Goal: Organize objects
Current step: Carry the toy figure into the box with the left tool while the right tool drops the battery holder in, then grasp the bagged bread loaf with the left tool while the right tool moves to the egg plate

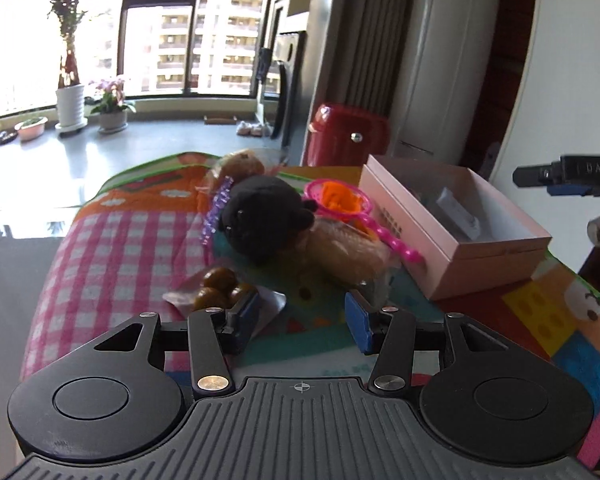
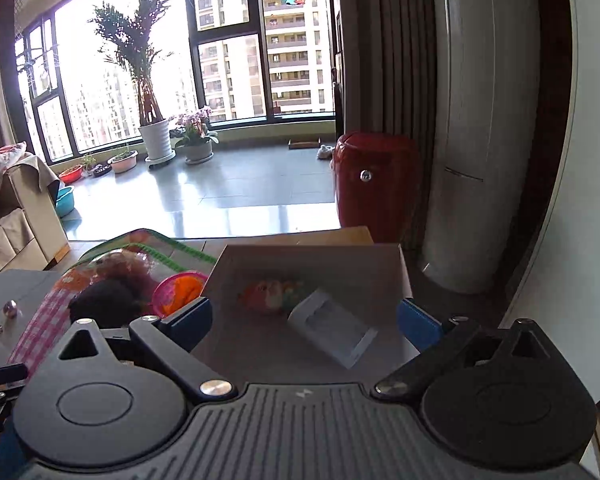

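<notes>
Two hand-held grippers hang over the table [image 1: 148, 236], and both stand open with nothing between their blue pads. The left hand-held gripper [image 1: 304, 316] is parted to a middling gap, low above the bright cartoon cloth. Its left pad sits just beside a clear packet of brown round sweets [image 1: 220, 286], though I cannot tell if they touch. Its right pad lies near the end of a wrapped bread roll [image 1: 346, 250].

Beyond the roll, a black plush toy [image 1: 264, 216] rests against it, with a purple beaded strand [image 1: 216, 208] along its left side and a second wrapped bun [image 1: 242, 164] behind. A pink toy racket [image 1: 340, 200] with an orange centre leans on the roll, its handle reaching toward the pink box [image 1: 496, 256] at the right.

The right hand-held gripper [image 2: 304, 320] is spread wide and held over that open box [image 2: 308, 256]. Inside lie a small white carton [image 2: 332, 332] and, just behind it, a colourful wrapped item [image 2: 268, 294], too blurred to name. Farther off stand a red cabinet [image 2: 374, 184], potted plants [image 2: 156, 136] and tall windows.
</notes>
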`<state>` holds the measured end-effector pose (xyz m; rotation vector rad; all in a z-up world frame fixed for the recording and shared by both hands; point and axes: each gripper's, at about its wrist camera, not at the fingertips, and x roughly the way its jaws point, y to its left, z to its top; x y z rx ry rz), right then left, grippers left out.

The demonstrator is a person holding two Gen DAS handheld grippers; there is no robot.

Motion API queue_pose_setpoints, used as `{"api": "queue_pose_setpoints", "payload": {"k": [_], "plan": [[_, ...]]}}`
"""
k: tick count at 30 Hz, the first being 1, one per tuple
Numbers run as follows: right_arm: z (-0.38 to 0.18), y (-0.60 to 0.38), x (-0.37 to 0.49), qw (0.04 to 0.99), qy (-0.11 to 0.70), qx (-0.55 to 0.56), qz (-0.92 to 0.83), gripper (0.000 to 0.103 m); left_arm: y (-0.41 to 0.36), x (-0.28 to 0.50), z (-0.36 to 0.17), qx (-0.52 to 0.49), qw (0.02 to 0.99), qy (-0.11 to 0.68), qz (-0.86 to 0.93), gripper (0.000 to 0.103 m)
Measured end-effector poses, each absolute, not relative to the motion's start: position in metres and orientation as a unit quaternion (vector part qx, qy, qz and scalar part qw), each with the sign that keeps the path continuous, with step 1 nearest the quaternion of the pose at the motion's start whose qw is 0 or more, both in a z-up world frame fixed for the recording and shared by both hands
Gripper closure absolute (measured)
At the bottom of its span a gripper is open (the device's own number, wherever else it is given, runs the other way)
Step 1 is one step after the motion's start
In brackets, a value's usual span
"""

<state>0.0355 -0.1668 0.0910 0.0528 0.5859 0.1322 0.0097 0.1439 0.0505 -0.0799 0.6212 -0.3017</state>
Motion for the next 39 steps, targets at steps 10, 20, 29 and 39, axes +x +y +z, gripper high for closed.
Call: {"api": "queue_pose_setpoints", "payload": {"k": [10,20,29,39], "plan": [[0.02,-0.147,-0.02,0.952,0.3,0.021,0.058,0.0,0.107,0.077,0.031,-0.243,0.901,0.351,-0.076,0.051],[-0.005,-0.153,-0.017,0.942,0.331,0.021,0.061,0.0,0.065,0.099,0.016,-0.161,0.923,0.347,-0.043,0.039],[-0.005,-0.137,-0.016,0.938,0.34,-0.012,0.068,0.0,0.087,0.067,0.023,-0.172,0.916,0.347,-0.106,0.049],[0.018,-0.033,0.01,0.912,0.347,-0.043,0.214,0.0,0.206,-0.014,0.077,-0.165,0.948,0.271,-0.036,0.049]]}}
